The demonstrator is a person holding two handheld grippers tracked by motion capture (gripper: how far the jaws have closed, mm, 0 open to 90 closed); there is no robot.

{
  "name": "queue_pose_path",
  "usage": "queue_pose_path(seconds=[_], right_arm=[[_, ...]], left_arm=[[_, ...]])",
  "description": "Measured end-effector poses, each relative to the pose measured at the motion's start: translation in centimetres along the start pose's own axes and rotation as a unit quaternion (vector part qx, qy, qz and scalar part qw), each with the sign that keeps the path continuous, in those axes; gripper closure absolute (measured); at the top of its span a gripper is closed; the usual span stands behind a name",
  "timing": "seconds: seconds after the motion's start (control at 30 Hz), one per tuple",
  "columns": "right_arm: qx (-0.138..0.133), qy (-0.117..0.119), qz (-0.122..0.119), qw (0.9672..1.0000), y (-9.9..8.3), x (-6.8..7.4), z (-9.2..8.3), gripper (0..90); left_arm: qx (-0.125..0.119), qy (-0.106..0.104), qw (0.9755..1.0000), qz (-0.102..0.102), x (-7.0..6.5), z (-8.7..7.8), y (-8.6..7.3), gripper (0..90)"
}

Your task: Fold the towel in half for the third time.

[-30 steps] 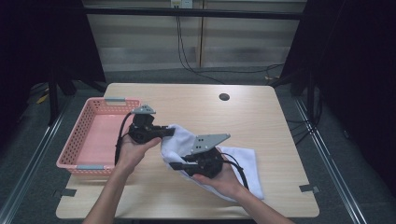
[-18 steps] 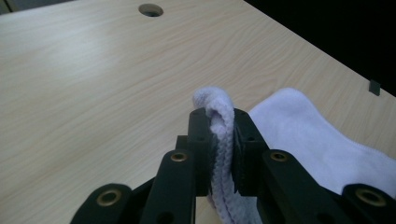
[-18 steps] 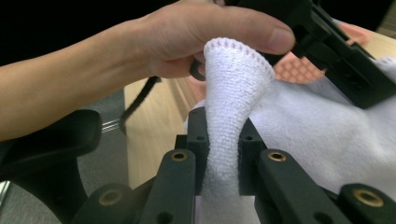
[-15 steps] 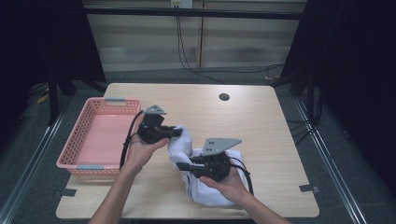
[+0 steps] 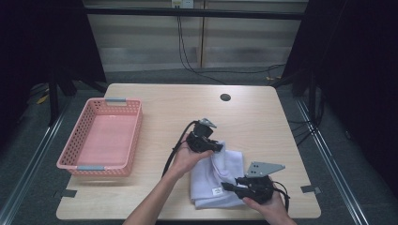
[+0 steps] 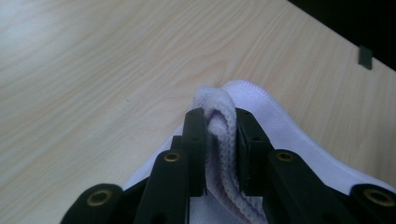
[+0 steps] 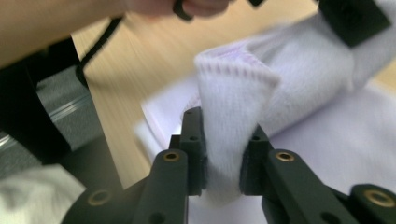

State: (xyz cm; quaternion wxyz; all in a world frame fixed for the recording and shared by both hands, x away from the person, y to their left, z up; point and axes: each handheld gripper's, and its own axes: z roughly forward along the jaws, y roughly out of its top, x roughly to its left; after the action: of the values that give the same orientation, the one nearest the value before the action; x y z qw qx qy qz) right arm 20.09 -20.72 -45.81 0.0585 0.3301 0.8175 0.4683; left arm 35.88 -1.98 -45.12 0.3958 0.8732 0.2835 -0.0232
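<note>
High view: white towel (image 5: 220, 180) folded double near front edge of table (image 5: 263, 117), left gripper (image 5: 212, 146) pinching far corner, right gripper (image 5: 231, 186) pinching near one, pink basket (image 5: 101, 140) well apart to the left. Left gripper view: jaws just been opening yet pads pressed on doubled hem of towel (image 6: 224, 126); best lowered flat onto layer beneath before release. Right gripper view: same loosening, towel (image 7: 233, 107) pinched upright between jaws; edges to be matched first.
</note>
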Motion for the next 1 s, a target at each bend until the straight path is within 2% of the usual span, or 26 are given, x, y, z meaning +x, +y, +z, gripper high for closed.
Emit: queue_pose_path(seconds=[0.1,0.13,0.17,0.2,0.27,0.3,0.37,0.47,0.57,0.63,0.67,0.7,0.73,0.77,0.8,0.87,0.9,0.93,1.0], right_arm=[[0.028,-0.004,0.015,0.9995,-1.7,-0.7,-0.5,67.8],[0.035,-0.005,0.018,0.9992,-2.1,-0.9,-0.8,63.3],[0.038,-0.002,0.016,0.9991,-2.4,-1.0,-1.0,58.7],[0.041,-0.004,0.019,0.9990,-2.6,-1.0,-1.3,52.8],[0.036,-0.012,0.017,0.9991,-2.6,-1.0,-2.1,46.2],[0.033,-0.023,0.017,0.9990,-2.5,-1.0,-2.5,40.4],[0.026,-0.037,0.023,0.9987,-2.3,-1.3,-3.3,34.6],[-0.001,-0.062,0.029,0.9976,-1.4,-2.1,-4.3,32.1],[-0.032,-0.082,0.039,0.9954,0.4,-3.6,-4.5,32.0],[-0.032,-0.100,0.027,0.9941,1.7,-4.4,-3.7,32.1],[-0.033,-0.103,0.027,0.9938,2.4,-4.9,-3.1,32.1],[-0.029,-0.103,0.026,0.9939,3.2,-5.3,-2.3,32.1],[-0.030,-0.108,0.024,0.9935,3.9,-5.6,-1.4,32.0],[-0.025,-0.111,0.019,0.9933,4.5,-5.9,-0.5,31.7],[-0.014,-0.113,0.013,0.9934,5.2,-6.2,0.5,30.9],[0.001,-0.111,0.017,0.9937,6.1,-6.8,2.4,30.2],[0.017,-0.124,0.011,0.9920,6.3,-7.0,3.3,30.2],[0.033,-0.140,0.003,0.9896,6.3,-7.3,4.0,30.4],[0.056,-0.148,0.007,0.9873,5.6,-7.8,4.8,31.3]], left_arm=[[0.004,-0.005,0.9999,-0.011,-0.1,1.6,-0.2,72.3],[-0.004,-0.010,0.9998,-0.014,-0.1,1.8,-0.2,68.7],[-0.022,-0.023,0.9993,-0.018,-0.2,1.9,-0.2,62.1],[-0.033,-0.026,0.9990,-0.018,-0.3,1.6,-0.1,57.6],[-0.062,-0.016,0.9979,-0.008,-0.4,0.5,0.1,50.4],[-0.075,-0.017,0.9970,-0.009,-0.4,-0.1,0.1,47.4],[-0.090,-0.010,0.9959,-0.006,-0.5,-1.7,0.1,46.8],[-0.089,-0.003,0.9960,0.007,-0.7,-3.7,-0.8,48.8],[-0.070,-0.005,0.9973,0.019,-1.0,-5.1,-3.0,54.2],[-0.050,-0.008,0.9986,0.017,-1.3,-5.6,-4.5,58.7],[-0.041,-0.014,0.9989,0.015,-1.6,-5.6,-5.3,58.9],[-0.031,-0.012,0.9993,0.014,-2.0,-5.5,-6.0,59.5],[-0.021,-0.008,0.9995,0.020,-2.5,-5.4,-6.7,59.4],[-0.010,-0.015,0.9996,0.021,-3.0,-5.2,-7.4,59.0],[0.000,-0.021,0.9994,0.028,-3.5,-5.1,-8.0,58.2],[0.012,-0.027,0.9985,0.045,-4.6,-5.0,-9.2,55.3],[0.012,-0.030,0.9984,0.047,-5.0,-5.0,-9.7,54.9],[0.024,-0.030,0.9976,0.057,-5.2,-5.2,-10.1,53.4],[0.015,-0.027,0.9980,0.056,-5.4,-5.4,-10.8,52.0]])
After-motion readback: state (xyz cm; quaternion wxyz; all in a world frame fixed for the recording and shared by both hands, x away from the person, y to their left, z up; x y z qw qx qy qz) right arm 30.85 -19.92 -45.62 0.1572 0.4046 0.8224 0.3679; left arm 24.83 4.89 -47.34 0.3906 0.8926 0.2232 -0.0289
